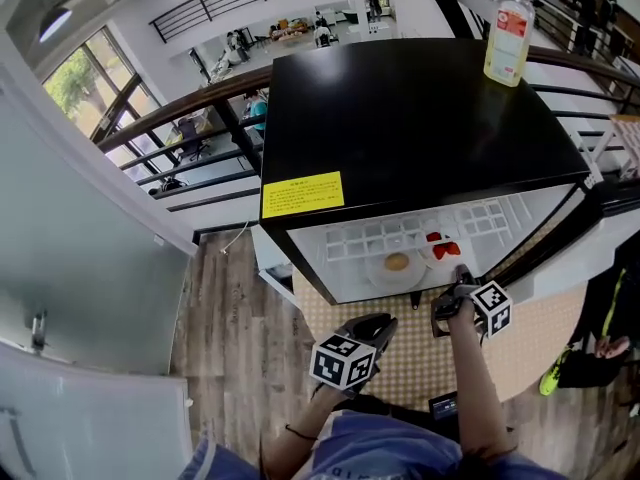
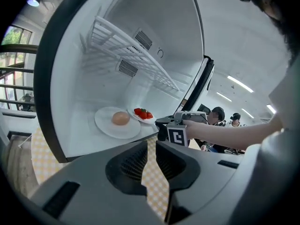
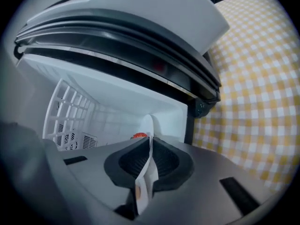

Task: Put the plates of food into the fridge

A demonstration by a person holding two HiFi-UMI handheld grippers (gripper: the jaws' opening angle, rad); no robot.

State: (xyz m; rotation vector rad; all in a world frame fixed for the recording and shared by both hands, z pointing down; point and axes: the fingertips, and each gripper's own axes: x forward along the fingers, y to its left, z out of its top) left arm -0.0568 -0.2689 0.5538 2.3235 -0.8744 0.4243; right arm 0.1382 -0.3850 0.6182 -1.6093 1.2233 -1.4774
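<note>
Inside open fridge (image 1: 420, 118): bun plate (image 1: 396, 268) left, strawberry plate (image 1: 441, 249) right, fruit apparent only. Right gripper (image 1: 458, 284) clamped on strawberry plate's near rim; left gripper (image 1: 378, 324) slightly apart, empty, nearer. Remaining: release, withdraw.

Fridge floor (image 2: 82, 139): plate w/ tan food (image 2: 105, 125) & strawberry plate (image 2: 145, 120), adjacent.

Ahead of left gripper (image 2: 151, 146) jaws: white fridge cavity (image 2: 93, 78) open. Floor taken by round white plate with tan bun (image 2: 105, 125), small white strawberry plate (image 2: 140, 119) touching it; white wire shelf (image 2: 131, 55) overhead. Right gripper (image 2: 159, 122) blocks the jaws' right side.
</note>
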